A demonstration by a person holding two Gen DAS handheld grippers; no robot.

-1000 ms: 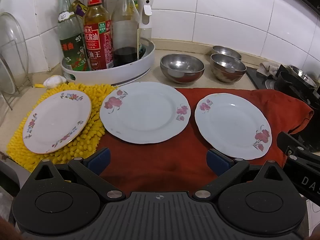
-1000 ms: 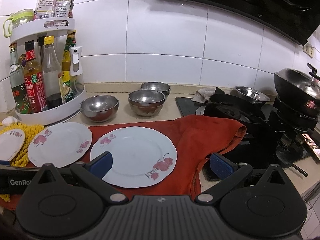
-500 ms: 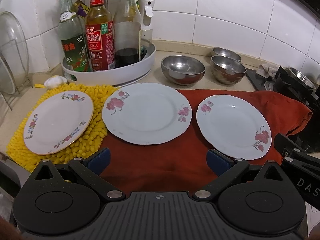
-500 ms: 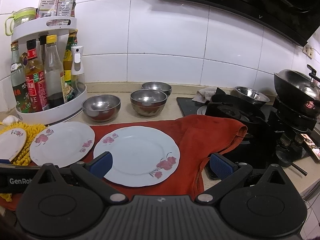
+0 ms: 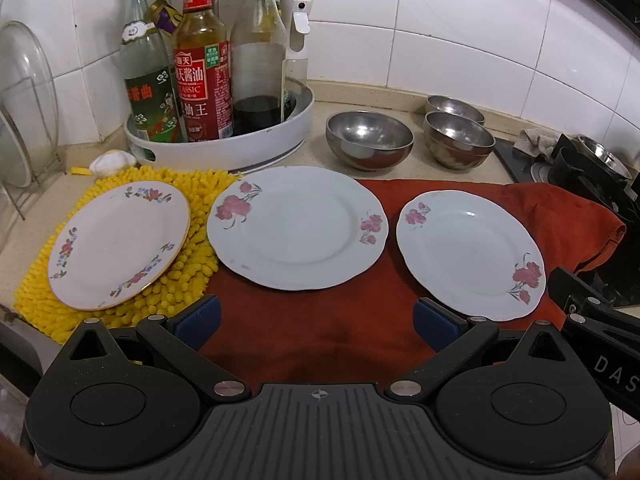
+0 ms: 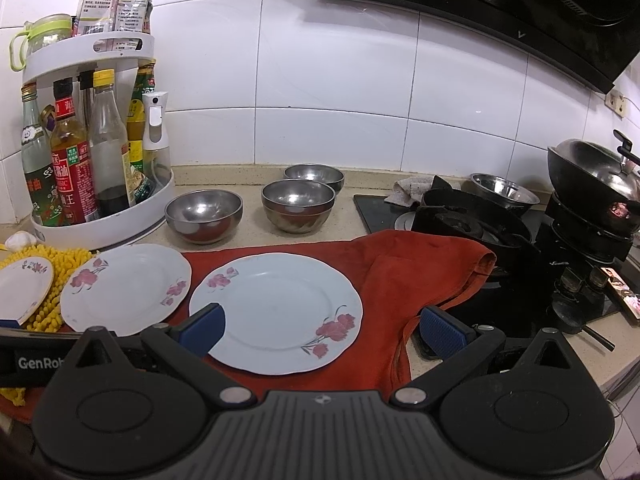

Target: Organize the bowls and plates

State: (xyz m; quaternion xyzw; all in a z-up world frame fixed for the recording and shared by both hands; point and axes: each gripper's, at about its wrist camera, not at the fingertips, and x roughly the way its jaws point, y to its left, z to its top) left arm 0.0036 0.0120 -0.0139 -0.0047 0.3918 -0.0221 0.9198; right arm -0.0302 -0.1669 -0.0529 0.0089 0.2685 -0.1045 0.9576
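A: Plates and bowls were all spread out singly, as far as the views showed. A small cream plate with a gold rim and flower sprigs lay on the yellow chenille mat; a large pale-blue plate with pink flowers sat beside it, mostly on the rust-red cloth; a smaller pale-blue plate with pink flowers lay further right on the same cloth

B: And the bowls?

A: Behind the plates, on the bare counter: one wide stainless-steel bowl alone, and another steel bowl that looked nested in a second, with a third rim behind it. One more steel bowl sat over by the black gas hob

B: Was anything in hand?

A: No. The left gripper was spread wide and empty, hovering over the red cloth just short of the plates. The right gripper was equally wide and empty, with its left blue pad over the near edge of the smaller blue plate, though I could not tell if it touched

B: So how far along?

A: Barely begun, I judged: no plate was stacked, and the bowls were mostly loose. Gathering the plates into one pile and nesting the bowls was all left to do
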